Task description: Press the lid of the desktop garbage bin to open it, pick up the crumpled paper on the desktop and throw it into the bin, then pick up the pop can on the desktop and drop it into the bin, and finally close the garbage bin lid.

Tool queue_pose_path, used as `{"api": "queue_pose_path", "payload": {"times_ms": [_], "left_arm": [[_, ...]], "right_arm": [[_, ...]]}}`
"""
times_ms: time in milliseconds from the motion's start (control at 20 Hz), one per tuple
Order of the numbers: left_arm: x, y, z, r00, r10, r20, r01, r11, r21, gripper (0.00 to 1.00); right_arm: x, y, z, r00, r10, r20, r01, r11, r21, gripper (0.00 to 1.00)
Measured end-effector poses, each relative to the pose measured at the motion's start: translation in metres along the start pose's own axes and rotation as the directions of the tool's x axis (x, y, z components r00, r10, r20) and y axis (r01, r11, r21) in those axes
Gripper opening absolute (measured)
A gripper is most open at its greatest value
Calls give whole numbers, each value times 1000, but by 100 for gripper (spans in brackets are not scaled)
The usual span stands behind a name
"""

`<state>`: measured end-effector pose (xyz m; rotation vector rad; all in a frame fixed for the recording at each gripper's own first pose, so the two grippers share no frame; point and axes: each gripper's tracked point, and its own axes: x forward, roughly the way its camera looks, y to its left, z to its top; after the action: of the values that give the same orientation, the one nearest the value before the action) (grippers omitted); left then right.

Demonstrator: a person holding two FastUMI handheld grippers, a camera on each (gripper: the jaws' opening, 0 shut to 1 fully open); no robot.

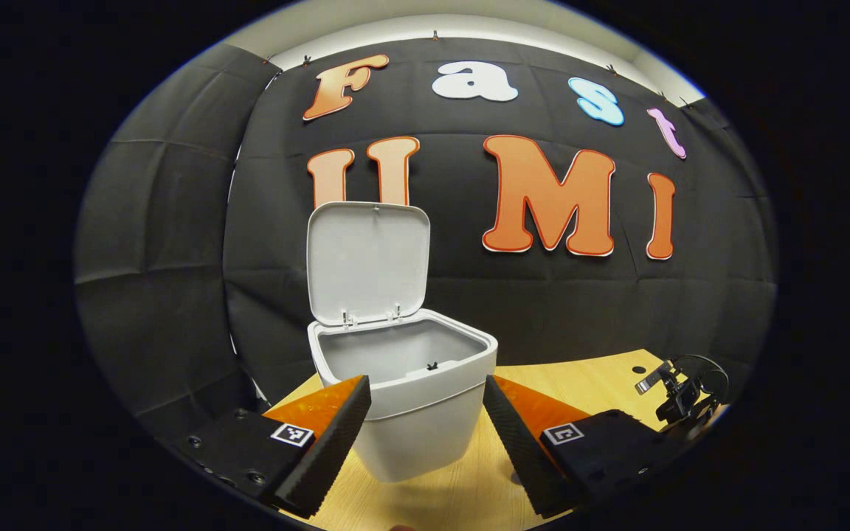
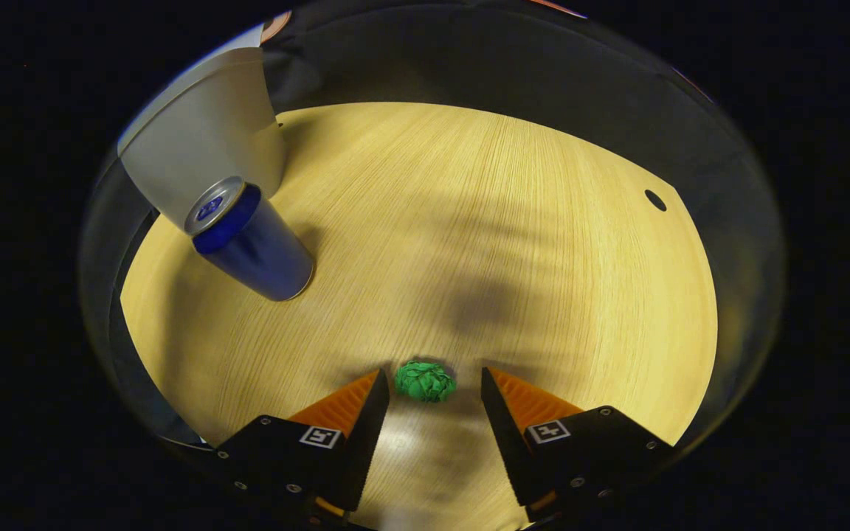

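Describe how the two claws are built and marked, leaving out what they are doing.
Each claw, left and right, has two wedge-shaped fingers tapering to a point, with ridged, sawtooth inner faces. Each finger sits on a black block with small screws and carries a square black-and-white tag.

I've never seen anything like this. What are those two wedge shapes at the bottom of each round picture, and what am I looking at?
Those wedges are the fingers of two hand-held grippers; a person carries one in each hand, and a camera rides on each. The left gripper faces a white garbage bin with its lid standing open. The right gripper looks down on a wooden desktop, open around a green crumpled paper. A blue pop can stands beside the bin. Neither holds anything.
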<state>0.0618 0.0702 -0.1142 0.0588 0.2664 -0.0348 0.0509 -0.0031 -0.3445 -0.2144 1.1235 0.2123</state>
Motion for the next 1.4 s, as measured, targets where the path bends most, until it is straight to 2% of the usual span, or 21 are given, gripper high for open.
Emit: {"api": "queue_pose_path", "payload": {"times_ms": [200,250,300,350,450,550,700,800,950,1050,1200,1250,1300,1400], "left_arm": [[2,2,-3,1000,0,-12,0,1000,1,96],[2,3,-4,1000,-1,-15,1,1000,2,97],[2,3,-4,1000,-1,-16,1,1000,2,97],[1,3,-3,1000,-2,-15,2,1000,4,97],[0,4,-1,1000,-1,-8,1,1000,16,96],[-1,7,4,1000,0,-1,0,1000,18,97],[-7,15,12,1000,8,14,-9,1000,11,96],[-12,24,18,999,23,30,-24,1000,10,97],[-20,40,27,997,52,56,-52,999,4,97],[-25,52,31,996,70,59,-69,998,-16,97],[-31,76,29,992,110,54,-108,993,-42,97],[-33,84,29,991,125,57,-122,991,-46,97],[-35,92,30,989,136,59,-134,990,-46,97],[-40,105,30,986,152,65,-149,988,-41,97]], "right_arm": [[7,5,-2,1000,-3,-16,3,1000,-6,52],[7,5,0,1000,-7,0,7,1000,-6,42],[5,2,5,1000,-10,22,10,1000,-2,39],[0,0,11,999,-5,40,5,1000,12,30],[-14,0,24,996,11,84,-15,999,49,23],[-34,-3,45,990,16,143,-26,997,69,21],[-79,-4,94,965,30,261,-50,996,70,20],[-110,2,136,932,55,358,-77,996,47,20],[-174,31,204,855,145,497,-151,988,-30,19],[-220,62,252,787,231,572,-212,972,-101,20],[-279,115,313,666,387,637,-319,920,-226,19],[-283,141,322,653,420,630,-331,907,-261,19],[-284,164,330,656,440,614,-322,898,-299,19],[-256,181,312,680,453,576,-291,888,-355,19]]}}
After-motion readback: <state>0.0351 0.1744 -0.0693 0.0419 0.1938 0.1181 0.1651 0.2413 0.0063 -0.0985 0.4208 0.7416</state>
